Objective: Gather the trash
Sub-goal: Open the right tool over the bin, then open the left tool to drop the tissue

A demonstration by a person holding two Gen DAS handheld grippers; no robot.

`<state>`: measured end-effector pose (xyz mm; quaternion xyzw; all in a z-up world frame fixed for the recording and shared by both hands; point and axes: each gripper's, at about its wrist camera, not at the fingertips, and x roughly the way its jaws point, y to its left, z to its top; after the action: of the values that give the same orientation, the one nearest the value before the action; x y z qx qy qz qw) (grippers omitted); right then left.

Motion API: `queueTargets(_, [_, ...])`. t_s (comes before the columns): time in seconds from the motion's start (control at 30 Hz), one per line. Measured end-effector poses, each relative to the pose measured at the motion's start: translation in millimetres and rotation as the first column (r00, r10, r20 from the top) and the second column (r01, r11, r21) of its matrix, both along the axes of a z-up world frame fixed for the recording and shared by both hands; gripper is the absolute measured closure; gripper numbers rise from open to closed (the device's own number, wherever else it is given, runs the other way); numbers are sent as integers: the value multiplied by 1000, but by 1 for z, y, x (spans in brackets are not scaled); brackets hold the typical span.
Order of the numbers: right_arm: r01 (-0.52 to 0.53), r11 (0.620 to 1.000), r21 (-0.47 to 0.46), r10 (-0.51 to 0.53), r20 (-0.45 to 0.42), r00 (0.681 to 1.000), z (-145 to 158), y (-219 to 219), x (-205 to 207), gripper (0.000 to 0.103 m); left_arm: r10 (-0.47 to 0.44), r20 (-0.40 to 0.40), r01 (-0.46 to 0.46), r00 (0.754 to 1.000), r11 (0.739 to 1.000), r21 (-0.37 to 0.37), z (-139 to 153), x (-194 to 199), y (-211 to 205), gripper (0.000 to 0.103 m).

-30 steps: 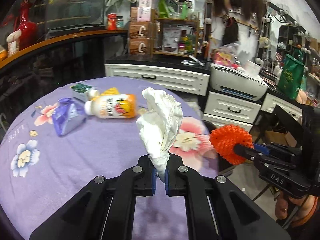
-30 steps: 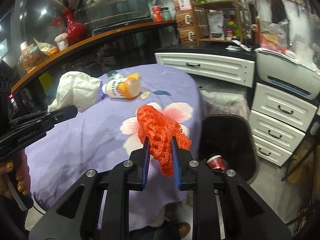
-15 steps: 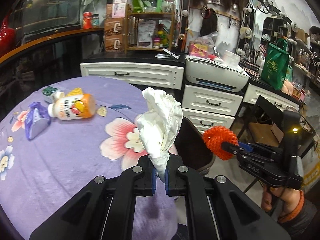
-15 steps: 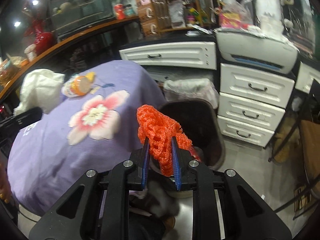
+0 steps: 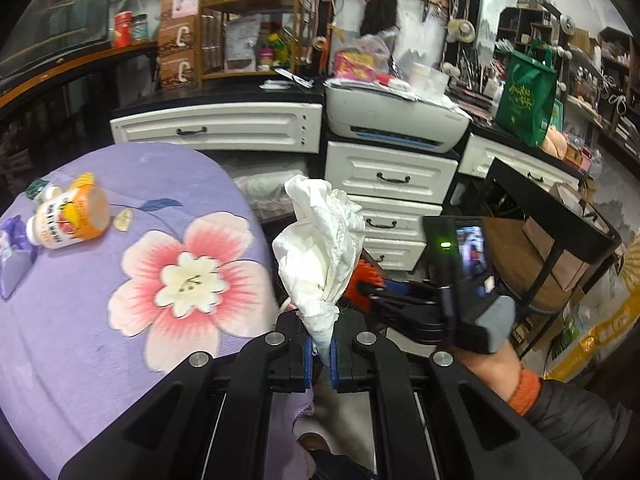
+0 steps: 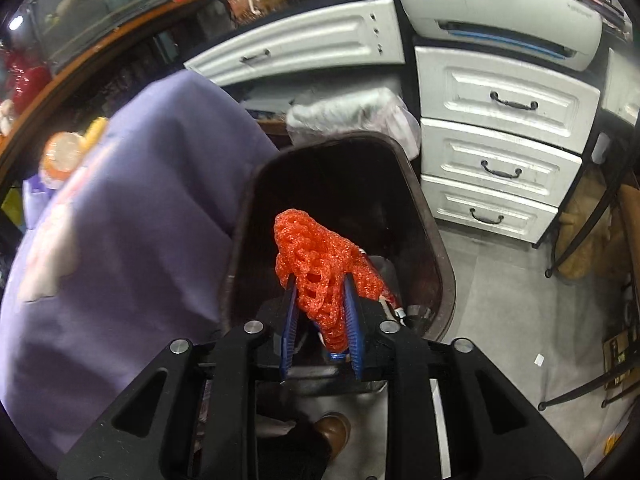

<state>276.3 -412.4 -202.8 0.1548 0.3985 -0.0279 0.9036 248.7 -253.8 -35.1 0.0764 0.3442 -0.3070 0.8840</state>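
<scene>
Orange mesh netting [image 6: 316, 264] sits between the blue pads of the right gripper [image 6: 320, 322], whose jaws have just been opening and stand a little apart around it; whether the pads press it I cannot tell. That gripper tilts steeply down over the dark bin [image 6: 436, 248] beside the purple tablecloth [image 6: 120, 240]. The left gripper [image 5: 319, 354] is clamped tight on the tail of a crumpled white tissue [image 5: 320, 248], angled downward past the table's edge. A hand [image 5: 486, 364] with an orange cuff holds the right gripper. A drink bottle [image 5: 68, 216] lies on the cloth.
</scene>
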Motion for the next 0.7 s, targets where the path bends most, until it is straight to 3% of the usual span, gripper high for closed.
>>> queueTargets(0.03, [-5, 1000, -1, 5, -4, 1000, -6, 0, 5, 70, -4, -3, 4, 1000, 1000, 5, -2, 1, -3, 97])
queueTargets(0.1, [0, 1000, -19, -1, -15, 1000, -12, 2, 9, 49, -11, -19, 11, 1000, 1000, 13, -8, 6, -11, 97])
queueTargets(0.13, [7, 1000, -29, -8, -13, 1000, -14, 3, 10, 46, -13, -25, 14, 1000, 1000, 17, -10, 9, -15, 97])
queueTargets(0.4, [27, 999, -32, -26, 7, 1000, -6, -4, -12, 45, -36, -70, 40, 997, 997, 62, -31, 26, -45, 97])
queueTargets(0.47, [31, 999, -31, -30, 24, 999, 0, -6, -22, 40, -43, -82, 49, 996, 996, 74, -37, 30, -52, 97])
queueTargets(0.7, [64, 990, -123, -61, 25, 998, 12, -10, -59, 37, -44, -129, 59, 991, 992, 111, -58, 43, -73, 97])
